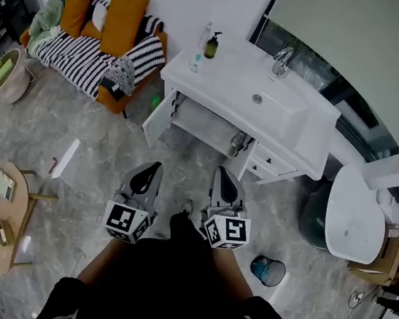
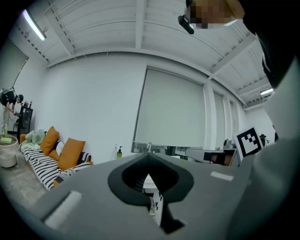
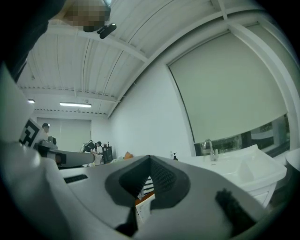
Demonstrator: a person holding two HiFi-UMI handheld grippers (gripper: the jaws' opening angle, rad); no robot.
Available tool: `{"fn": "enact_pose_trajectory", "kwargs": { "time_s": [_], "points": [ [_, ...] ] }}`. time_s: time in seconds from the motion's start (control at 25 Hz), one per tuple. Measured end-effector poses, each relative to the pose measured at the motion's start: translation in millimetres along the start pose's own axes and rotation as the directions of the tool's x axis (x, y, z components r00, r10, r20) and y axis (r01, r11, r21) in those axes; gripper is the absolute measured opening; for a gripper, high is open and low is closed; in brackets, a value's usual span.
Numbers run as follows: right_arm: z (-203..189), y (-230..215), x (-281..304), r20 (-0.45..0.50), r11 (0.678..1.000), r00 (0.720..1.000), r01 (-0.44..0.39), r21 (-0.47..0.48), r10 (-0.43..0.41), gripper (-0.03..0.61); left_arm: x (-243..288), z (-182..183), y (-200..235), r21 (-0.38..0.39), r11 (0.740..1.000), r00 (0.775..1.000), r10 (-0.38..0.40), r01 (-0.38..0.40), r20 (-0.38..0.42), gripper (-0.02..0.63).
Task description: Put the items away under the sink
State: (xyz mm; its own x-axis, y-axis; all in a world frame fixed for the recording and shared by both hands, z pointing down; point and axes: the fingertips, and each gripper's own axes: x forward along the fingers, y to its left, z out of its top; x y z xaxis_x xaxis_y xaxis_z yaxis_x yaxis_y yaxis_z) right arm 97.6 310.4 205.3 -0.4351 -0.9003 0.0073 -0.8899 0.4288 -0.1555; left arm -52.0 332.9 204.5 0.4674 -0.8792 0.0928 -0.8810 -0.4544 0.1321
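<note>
The white sink vanity (image 1: pixel 285 123) stands ahead of me, and both doors (image 1: pixel 159 115) of the cabinet under it hang open. On its left corner stand a dark green pump bottle (image 1: pixel 212 46), a clear bottle (image 1: pixel 205 35) and a small bottle (image 1: pixel 195 64). My left gripper (image 1: pixel 153 166) and right gripper (image 1: pixel 224 172) point level at the cabinet from short of it, side by side. Both are shut with nothing in them; in each gripper view the jaws meet at the tip (image 2: pixel 149 156) (image 3: pixel 150 157). The faucet (image 3: pixel 208 149) and basin show in the right gripper view.
A striped sofa with orange cushions (image 1: pixel 102 38) sits left of the vanity, with a small green thing (image 1: pixel 155 101) on the floor between them. A white toilet (image 1: pixel 354 214) and a blue bin (image 1: pixel 267 270) are at the right. A low wooden table (image 1: pixel 4 212) stands at the left.
</note>
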Motion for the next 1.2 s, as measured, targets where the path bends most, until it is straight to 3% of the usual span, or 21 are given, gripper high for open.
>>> {"fn": "enact_pose_trajectory", "kwargs": {
  "time_s": [0.36, 0.6, 0.88, 1.2],
  "points": [
    [4, -59, 75, -0.012, 0.999, 0.999, -0.031, 0.024, 0.031, 0.011, 99, 17, 14, 0.019, 1.000, 1.000, -0.003, 0.003, -0.008, 0.006],
    [9, -78, 121, -0.008, 0.999, 0.999, -0.047, 0.010, 0.048, 0.011, 136, 25, 34, 0.023, 0.999, 1.000, 0.026, -0.026, -0.006, 0.006],
    [-1, -78, 179, -0.010, 1.000, 1.000, -0.021, 0.001, 0.021, 0.011, 170, 29, 90, 0.016, 0.999, 1.000, 0.028, -0.028, -0.008, 0.006],
    [-14, -60, 259, -0.014, 0.998, 0.998, 0.066, -0.014, -0.066, 0.012, 220, 39, 172, -0.015, 0.998, 0.998, -0.063, 0.063, -0.014, 0.006]
  ]
}}
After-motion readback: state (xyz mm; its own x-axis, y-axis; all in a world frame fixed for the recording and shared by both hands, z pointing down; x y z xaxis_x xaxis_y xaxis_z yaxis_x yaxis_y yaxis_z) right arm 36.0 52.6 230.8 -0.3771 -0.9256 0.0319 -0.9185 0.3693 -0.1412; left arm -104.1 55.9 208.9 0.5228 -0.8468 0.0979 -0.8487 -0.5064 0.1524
